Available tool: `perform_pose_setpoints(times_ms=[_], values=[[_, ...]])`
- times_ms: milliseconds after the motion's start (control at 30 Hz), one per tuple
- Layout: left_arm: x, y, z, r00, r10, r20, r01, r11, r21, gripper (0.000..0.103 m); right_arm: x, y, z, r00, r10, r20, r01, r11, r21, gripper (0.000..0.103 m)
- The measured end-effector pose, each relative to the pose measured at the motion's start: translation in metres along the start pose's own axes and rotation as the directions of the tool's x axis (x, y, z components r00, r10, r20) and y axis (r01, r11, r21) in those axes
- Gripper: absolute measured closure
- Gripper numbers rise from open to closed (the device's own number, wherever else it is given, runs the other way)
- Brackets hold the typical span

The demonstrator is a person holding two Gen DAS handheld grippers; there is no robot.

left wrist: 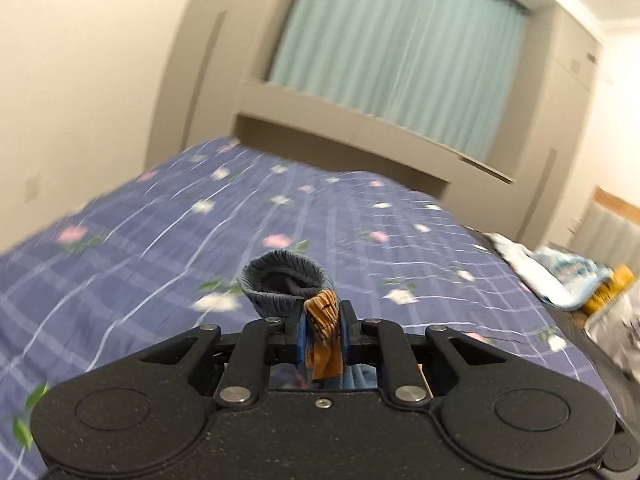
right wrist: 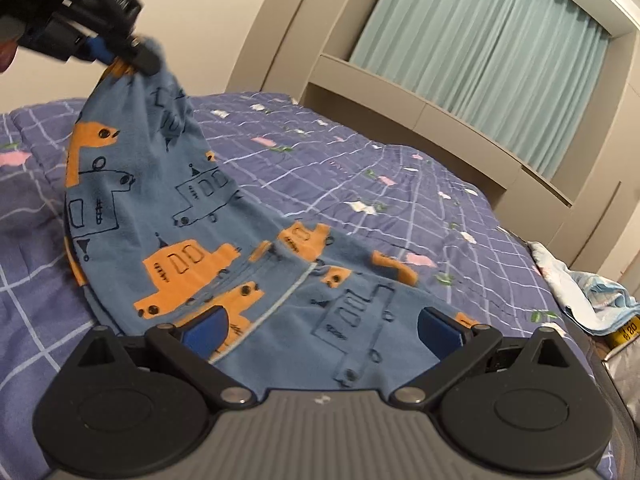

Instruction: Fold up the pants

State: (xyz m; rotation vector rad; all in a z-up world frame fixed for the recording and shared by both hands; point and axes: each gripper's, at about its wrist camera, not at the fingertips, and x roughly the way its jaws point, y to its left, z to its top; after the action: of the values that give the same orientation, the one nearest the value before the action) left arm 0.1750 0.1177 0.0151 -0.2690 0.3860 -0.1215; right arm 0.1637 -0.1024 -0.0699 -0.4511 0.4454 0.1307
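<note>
Bedroom setting: a bed with a purple checked, flower-print cover fills both views, backed by a beige headboard unit and a pale green curtain at 12 to 1 o'clock. A crumpled light blue cloth lies at the bed's edge at 3 o'clock in the right wrist view.

The pants, blue with orange and outlined vehicle prints, lie partly on the cover near the centre of the right wrist view. One end is lifted toward 10 o'clock.

The left gripper is clamped on the pants: orange-and-blue fabric is pinched between its blue pads, and a ribbed grey-blue cuff stands just beyond the fingertips at 12 o'clock. In the right wrist view this gripper appears at the upper left, with the fabric hanging from it.

The right gripper has its jaws wide apart. Its blue pads sit at either side of the pants' near end, with fabric between them but not pressed.
</note>
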Motion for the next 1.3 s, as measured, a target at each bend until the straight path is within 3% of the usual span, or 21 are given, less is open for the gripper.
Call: perform_pose_setpoints(times_ms=[200,367,633,833,1033,1100,1200,1300], values=[[-0.007,-0.065,0.006,0.997,-0.079,0.009,0.077,0.986,0.145,0.087,-0.019,-0.029,-0.008,0.999,-0.036,0.022,0.035,0.998,0.042,0.000],[-0.013,-0.114,-0.004,0.985,-0.170,-0.032,0.173,0.957,0.235,0.087,-0.035,-0.052,-0.021,0.997,-0.067,0.031,0.065,0.996,0.056,0.000],[0.005,-0.178,-0.054,0.948,-0.262,-0.179,0.308,0.895,0.322,0.086,-0.047,-0.104,-0.058,0.986,-0.160,-0.037,0.163,0.982,0.095,0.000],[0.031,-0.204,-0.100,0.930,-0.250,-0.271,0.344,0.851,0.396,0.084,-0.054,-0.133,-0.083,0.979,-0.174,-0.106,0.186,0.976,0.117,0.000],[0.041,-0.213,-0.126,0.918,-0.231,-0.323,0.361,0.824,0.437,0.060,-0.056,-0.143,-0.096,0.978,-0.162,-0.133,0.180,0.974,0.134,0.000],[0.039,-0.213,-0.128,0.916,-0.235,-0.326,0.367,0.820,0.440,0.043,-0.055,-0.147,-0.098,0.978,-0.159,-0.132,0.179,0.972,0.153,0.000],[0.032,-0.211,-0.129,0.926,-0.214,-0.312,0.346,0.812,0.471,0.028,-0.055,-0.152,-0.098,0.978,-0.164,-0.126,0.184,0.969,0.166,0.000],[0.021,-0.205,-0.131,0.939,-0.185,-0.289,0.319,0.782,0.535,0.021,-0.057,-0.156,-0.096,0.981,-0.160,-0.110,0.178,0.968,0.176,0.000]])
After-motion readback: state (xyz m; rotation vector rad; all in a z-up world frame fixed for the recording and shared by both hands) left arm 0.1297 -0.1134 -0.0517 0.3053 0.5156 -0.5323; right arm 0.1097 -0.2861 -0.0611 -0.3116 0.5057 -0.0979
